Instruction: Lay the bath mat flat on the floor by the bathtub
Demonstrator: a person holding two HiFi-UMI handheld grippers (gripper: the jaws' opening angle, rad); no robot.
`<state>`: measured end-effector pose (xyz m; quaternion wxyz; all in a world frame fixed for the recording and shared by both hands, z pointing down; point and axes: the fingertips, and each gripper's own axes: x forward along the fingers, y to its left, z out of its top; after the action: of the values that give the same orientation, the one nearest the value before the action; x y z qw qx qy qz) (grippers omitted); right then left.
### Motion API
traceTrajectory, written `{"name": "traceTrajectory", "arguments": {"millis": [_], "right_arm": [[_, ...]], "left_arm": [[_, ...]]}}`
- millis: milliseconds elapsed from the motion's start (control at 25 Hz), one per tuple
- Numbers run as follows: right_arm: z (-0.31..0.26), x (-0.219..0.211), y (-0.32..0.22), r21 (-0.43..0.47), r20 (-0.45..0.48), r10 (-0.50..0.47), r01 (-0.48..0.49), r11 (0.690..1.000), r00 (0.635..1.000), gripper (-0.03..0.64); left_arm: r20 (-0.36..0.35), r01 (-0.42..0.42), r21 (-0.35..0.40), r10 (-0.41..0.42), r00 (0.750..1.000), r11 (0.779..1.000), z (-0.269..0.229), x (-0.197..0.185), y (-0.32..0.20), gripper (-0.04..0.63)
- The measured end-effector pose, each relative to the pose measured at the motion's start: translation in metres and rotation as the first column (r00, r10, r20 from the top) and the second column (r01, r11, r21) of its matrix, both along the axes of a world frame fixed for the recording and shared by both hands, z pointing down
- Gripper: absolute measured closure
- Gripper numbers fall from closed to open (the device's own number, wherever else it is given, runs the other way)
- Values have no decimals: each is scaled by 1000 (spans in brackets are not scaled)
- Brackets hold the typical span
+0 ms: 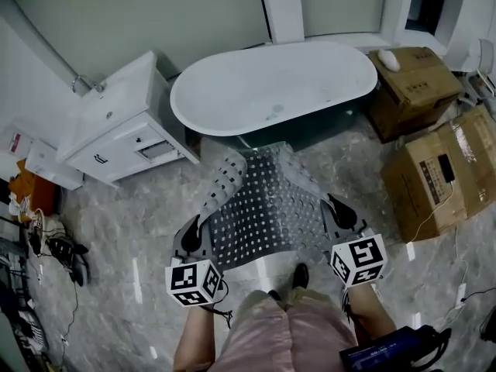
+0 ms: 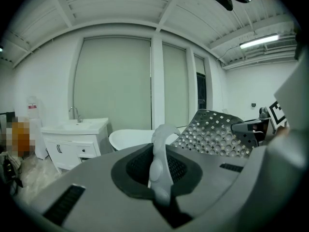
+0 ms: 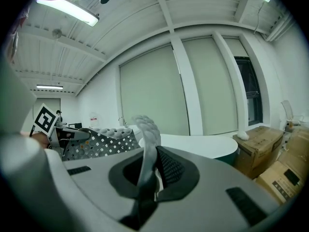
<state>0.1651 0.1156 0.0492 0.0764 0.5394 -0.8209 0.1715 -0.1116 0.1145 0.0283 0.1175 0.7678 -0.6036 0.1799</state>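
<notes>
A grey perforated bath mat (image 1: 267, 208) hangs stretched between my two grippers, above the marble floor just in front of the white oval bathtub (image 1: 271, 87). My left gripper (image 1: 194, 229) is shut on the mat's left near corner, and its view shows the mat's edge (image 2: 161, 153) pinched between the jaws. My right gripper (image 1: 341, 214) is shut on the right near corner, whose edge (image 3: 147, 144) shows in the right gripper view. The mat's far end curls and sags toward the tub.
A white vanity cabinet (image 1: 124, 126) with a sink stands left of the tub. Cardboard boxes (image 1: 434, 173) are stacked at the right. Cables and clutter (image 1: 46, 242) lie at the far left. The person's legs and a shoe (image 1: 300, 275) are below the mat.
</notes>
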Motion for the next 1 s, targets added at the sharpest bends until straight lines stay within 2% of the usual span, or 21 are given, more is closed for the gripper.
{"name": "traceTrajectory", "arguments": {"millis": [280,520,720,1000], "right_arm": [[6,4,-17,14,15,-38,38,999,999,589],[11,-9,-35,-1,24,-66,67,998,997,589],[12,-20,-41,-17,11,-68,68,998,998,589],[40,-43,-57,-53,-12,-61,60,997,998,589]], "left_arm": [[16,53,3,-53,998,999,3,-2,2,561],[30,81,-7,-81,996,997,6,-15,-8,561],[23,86,-25,-85,996,996,10,-28,-13,561],[0,72,-58,-72,997,996,44,-48,-35,561]]}}
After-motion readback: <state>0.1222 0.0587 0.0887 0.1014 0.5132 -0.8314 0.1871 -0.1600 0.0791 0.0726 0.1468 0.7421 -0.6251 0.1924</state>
